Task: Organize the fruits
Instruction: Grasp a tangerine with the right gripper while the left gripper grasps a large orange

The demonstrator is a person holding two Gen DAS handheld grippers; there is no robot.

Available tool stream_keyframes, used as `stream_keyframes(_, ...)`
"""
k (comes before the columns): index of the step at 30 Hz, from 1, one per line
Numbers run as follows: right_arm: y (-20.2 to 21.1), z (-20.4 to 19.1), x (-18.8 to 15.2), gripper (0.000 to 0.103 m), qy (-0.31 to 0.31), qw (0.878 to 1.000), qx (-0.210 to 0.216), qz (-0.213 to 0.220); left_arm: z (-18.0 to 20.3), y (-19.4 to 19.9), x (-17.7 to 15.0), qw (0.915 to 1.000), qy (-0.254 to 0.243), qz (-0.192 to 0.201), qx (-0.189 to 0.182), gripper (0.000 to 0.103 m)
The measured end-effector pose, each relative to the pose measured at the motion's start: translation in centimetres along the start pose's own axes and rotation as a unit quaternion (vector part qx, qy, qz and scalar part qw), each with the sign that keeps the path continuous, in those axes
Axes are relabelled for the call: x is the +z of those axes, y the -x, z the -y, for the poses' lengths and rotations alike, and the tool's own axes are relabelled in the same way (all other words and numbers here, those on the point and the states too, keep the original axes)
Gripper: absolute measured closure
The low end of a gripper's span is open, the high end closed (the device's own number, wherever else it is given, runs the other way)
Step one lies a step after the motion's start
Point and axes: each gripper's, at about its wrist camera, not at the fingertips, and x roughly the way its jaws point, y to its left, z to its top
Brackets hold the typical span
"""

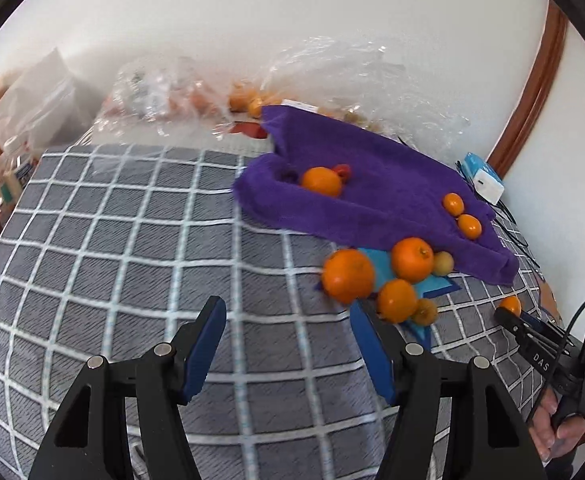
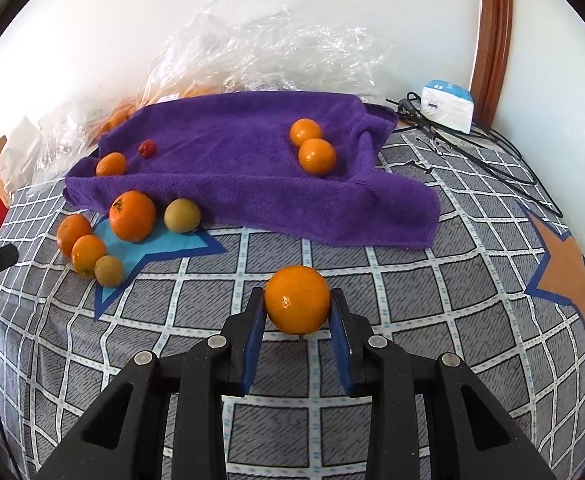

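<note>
Now | right gripper [image 2: 297, 308] jaws clamp orange [image 2: 297, 300] | left gripper [image 1: 288, 320] jaws wide, empty

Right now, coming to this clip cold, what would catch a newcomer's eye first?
The round orange mandarin clamped in the right claw stands out first, held above the grey checked cloth. Behind it, the crumpled purple towel carries a few small oranges, with more fruit clustered on the blue star patch at its near left edge. The left claw is open and empty.

Purple towel [image 2: 252, 168], grey checked cloth [image 2: 412, 300]
</note>
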Motion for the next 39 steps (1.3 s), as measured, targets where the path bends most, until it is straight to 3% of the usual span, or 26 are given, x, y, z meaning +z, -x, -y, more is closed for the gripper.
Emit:
stream_keyframes(13, -0.3, 0.5, 0.0, 0.072, -0.006, 1.0, 0.022, 0.005, 4.2, -4.6, 0.5, 0.9966, -0.063, -0.032, 0.042, 0.041)
stream_keyframes(20, 0.0, -0.4, -0.3, 0.072, 0.016, 1.0, 0.003, 0.015, 5.1, -6.1, 0.3, 0.9944, -0.082, -0.024, 0.062, 0.041)
stream_keyframes(23, 0.0, -0.6, -0.3, 0.072, 0.022, 1.0, 0.004, 0.015, 5.0, -6.0, 0.3, 0.9958, -0.076, -0.022, 0.046, 0.041)
stream_keyframes(27, -0.2, -0.6, -0.2, 0.072, 0.025, 1.0, 0.005, 0.01, 4.7, -5.6, 0.4, 0.9973, -0.069, -0.015, 0.023, 0.064)
stream_keyframes(39, -0.2, -0.4, -0.2, 0.072, 0.016, 1.0, 0.003, 0.011, 3.0, -3.4, 0.1, 0.9987, -0.031, 0.037, 0.017, 0.064)
